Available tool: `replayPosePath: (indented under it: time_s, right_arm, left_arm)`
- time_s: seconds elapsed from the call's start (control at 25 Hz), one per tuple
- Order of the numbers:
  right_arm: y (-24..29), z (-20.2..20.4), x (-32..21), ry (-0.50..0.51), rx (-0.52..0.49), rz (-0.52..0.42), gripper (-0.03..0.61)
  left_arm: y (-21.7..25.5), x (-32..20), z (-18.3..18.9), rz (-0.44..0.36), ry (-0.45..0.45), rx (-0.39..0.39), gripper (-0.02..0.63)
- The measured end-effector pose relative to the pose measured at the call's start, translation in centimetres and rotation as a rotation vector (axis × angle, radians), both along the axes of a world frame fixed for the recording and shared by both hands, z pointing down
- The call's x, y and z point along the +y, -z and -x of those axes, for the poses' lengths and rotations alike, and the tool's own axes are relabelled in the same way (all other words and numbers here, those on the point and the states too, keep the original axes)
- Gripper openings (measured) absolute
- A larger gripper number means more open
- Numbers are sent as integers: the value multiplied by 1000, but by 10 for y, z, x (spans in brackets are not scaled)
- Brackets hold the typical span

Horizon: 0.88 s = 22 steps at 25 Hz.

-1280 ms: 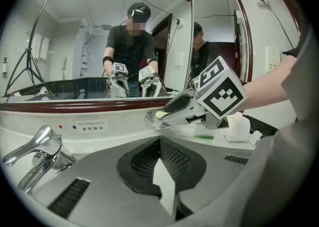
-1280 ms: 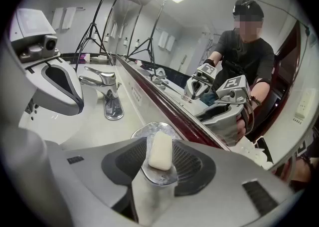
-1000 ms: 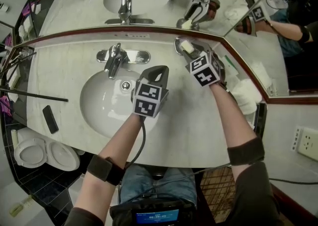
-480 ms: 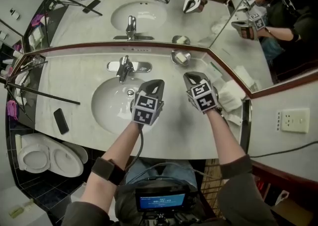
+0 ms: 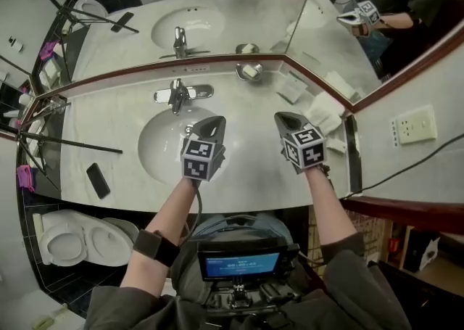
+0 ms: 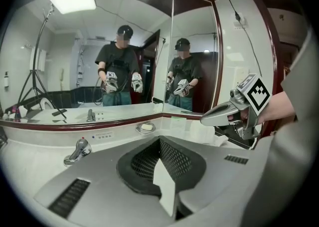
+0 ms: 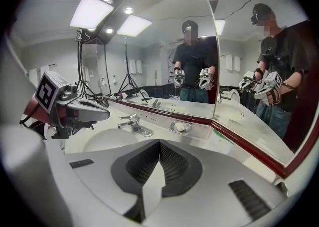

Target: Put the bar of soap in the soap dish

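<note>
seemingly the placing step was already done: the bar of soap (image 5: 252, 71) lay in the soap dish (image 5: 240, 72), which sat at the back of the countertop (image 5: 246, 191) against the mirror's foot, to the right of the faucet (image 5: 176, 93). both tools hung over the counter's front, well apart from the dish. the left gripper (image 5: 212, 122) was over the near rim of the sink basin (image 5: 156, 154), its jaws pressed together with nothing in them, as its own view showed by the pads meeting along one seam. the right gripper (image 5: 283, 117) had just been closing its jaws, and they too met on nothing, with the dish and its pale bar seen far off beyond them. by my reading nothing of the task remained; the next move called only for keeping both tools clear of the dish so the bar was not knocked, and perhaps a look to check that it sat properly. that was hard to judge, since the soap was very small in every view and i could not tell whether it lay flat or leaned on the rim. the right gripper covered part of the folded cloth (image 5: 323, 114) beside it, and the mirrors doubled the dish, the faucet and the person.
</note>
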State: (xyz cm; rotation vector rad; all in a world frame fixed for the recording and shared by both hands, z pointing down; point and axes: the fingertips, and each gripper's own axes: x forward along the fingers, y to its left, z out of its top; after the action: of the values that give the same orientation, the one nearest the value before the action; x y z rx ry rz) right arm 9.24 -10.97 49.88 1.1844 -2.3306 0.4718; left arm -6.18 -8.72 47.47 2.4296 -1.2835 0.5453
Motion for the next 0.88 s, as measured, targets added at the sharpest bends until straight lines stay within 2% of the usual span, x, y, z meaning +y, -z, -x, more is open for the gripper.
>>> replayPosePath:
  time_s: [0.36, 0.56, 0.88]
  right_arm:
    - [-4, -23, 41, -75, -24, 8, 18]
    - [-16, -34, 52, -89, -28, 29, 20]
    - [-27, -38, 59, -92, -23, 45, 20]
  left_arm:
    - [1, 32, 1, 4, -23, 7, 2]
    - [-2, 37, -2, -1, -29, -9, 0]
    - [-3, 41, -7, 1, -19, 15, 2]
